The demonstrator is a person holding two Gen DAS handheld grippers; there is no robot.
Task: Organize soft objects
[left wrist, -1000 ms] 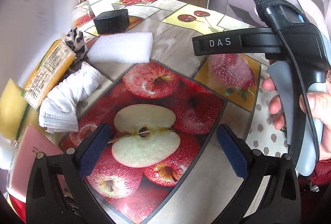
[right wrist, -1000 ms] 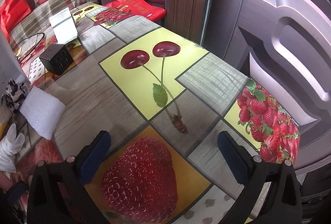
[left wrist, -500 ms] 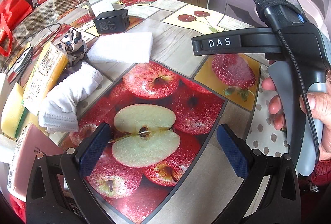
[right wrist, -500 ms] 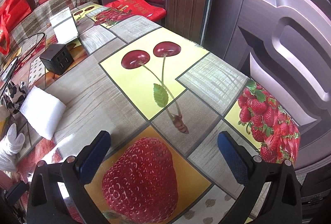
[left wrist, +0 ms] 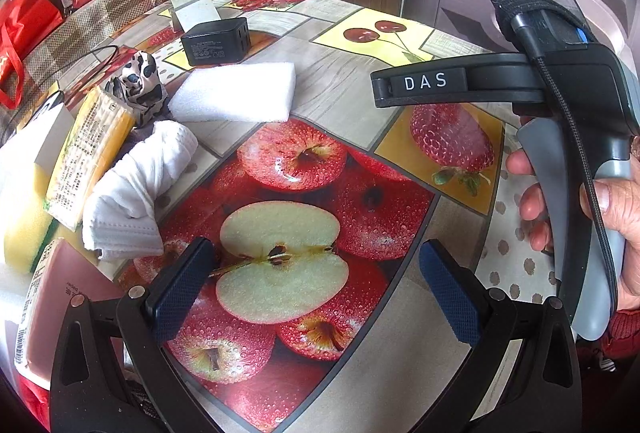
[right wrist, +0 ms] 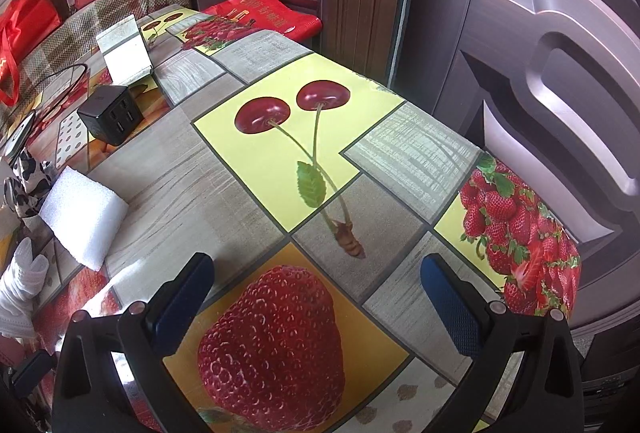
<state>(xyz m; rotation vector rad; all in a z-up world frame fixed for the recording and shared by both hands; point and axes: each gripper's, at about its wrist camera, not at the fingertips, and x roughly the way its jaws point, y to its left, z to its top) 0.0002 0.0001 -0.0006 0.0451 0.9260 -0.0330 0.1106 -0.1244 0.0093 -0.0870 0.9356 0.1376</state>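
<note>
Soft items lie along the table's left in the left wrist view: a white foam block [left wrist: 236, 93], a rolled white cloth with a face mask [left wrist: 136, 189], a cow-print fabric piece [left wrist: 138, 81], a yellow packet [left wrist: 88, 149], a yellow-green sponge [left wrist: 24, 225] and a pink pack [left wrist: 60, 297]. My left gripper [left wrist: 316, 285] is open and empty above the apple print, right of the cloth. My right gripper [right wrist: 316, 305] is open and empty over the strawberry print. The foam block [right wrist: 82, 215] and the cloth [right wrist: 20, 285] lie to its left.
A black charger block [left wrist: 216, 41] and a white card stand [left wrist: 194, 7] stand at the back. The right gripper's handle [left wrist: 560, 93] and the hand holding it fill the left wrist view's right side. The table edge [right wrist: 552, 233] runs close to a dark door.
A blurred pale shape that covered the upper left of the left wrist view has gone, uncovering the sofa and red bags. Both grippers have barely moved.
</note>
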